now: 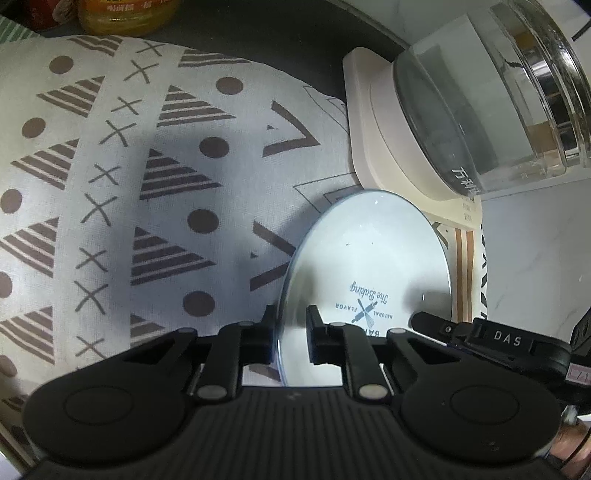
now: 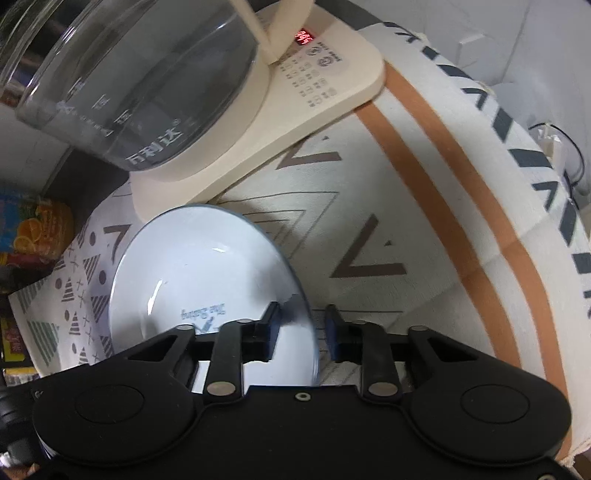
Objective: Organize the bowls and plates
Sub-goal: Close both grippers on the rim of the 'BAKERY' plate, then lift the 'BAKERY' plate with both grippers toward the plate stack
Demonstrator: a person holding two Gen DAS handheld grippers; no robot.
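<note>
A white shallow plate with dark printed lettering lies on a patterned cloth. My left gripper straddles its left rim, one finger outside and one inside, both pressing on it. In the right wrist view the same plate fills the lower left. My right gripper straddles its right rim: the inner finger lies over the plate, and a thin strip of cloth shows between the rim and the outer finger. A finger of that gripper shows at the plate's right edge in the left wrist view.
A glass kettle on a cream base stands just behind the plate; its control panel shows a red display. A yellow bottle stands at the back, and a juice carton off to the left. The cloth's orange-striped edge curves at the right.
</note>
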